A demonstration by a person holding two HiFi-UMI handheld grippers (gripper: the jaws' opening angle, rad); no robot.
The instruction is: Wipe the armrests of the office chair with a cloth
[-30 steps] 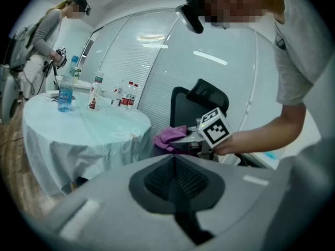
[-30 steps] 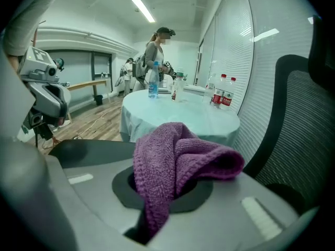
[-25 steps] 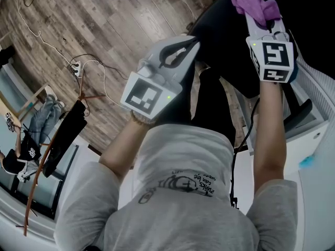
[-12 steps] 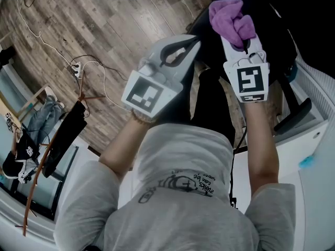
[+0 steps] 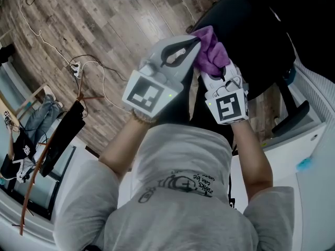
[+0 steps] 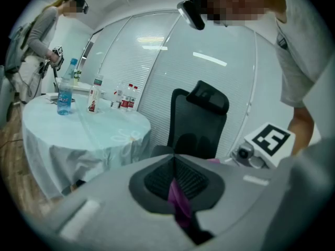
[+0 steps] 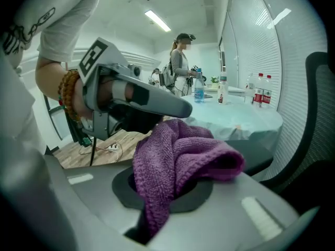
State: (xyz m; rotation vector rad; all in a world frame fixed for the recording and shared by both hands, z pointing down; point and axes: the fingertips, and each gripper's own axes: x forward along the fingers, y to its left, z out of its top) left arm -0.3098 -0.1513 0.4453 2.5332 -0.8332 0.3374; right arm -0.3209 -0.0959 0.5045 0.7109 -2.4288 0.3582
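1. Brown wood-plank floor (image 5: 104,20): lies at the far left, with a thin white cable (image 5: 99,64) trailing across it.

2. Left gripper (image 5: 191,43): a grey-and-white unit held in front of the person's chest, with its nose pointing toward the chair. Its jaws are closed together at the tips. A sliver of purple shows in the slit between them, and whether they nip the cloth cannot be determined.

3. Purple knitted cloth (image 5: 210,50): bunched and held in the air, touching the right side of the left gripper's nose.

4. Right gripper (image 5: 215,73): just beside the left gripper. Its jaws are clamped on the cloth, which bulges up out of them and folds over to one side.

5. Black mesh-backed office chair (image 5: 256,30): stands beyond both grippers and to their right. The cloth is in front of its seat, apart from it.
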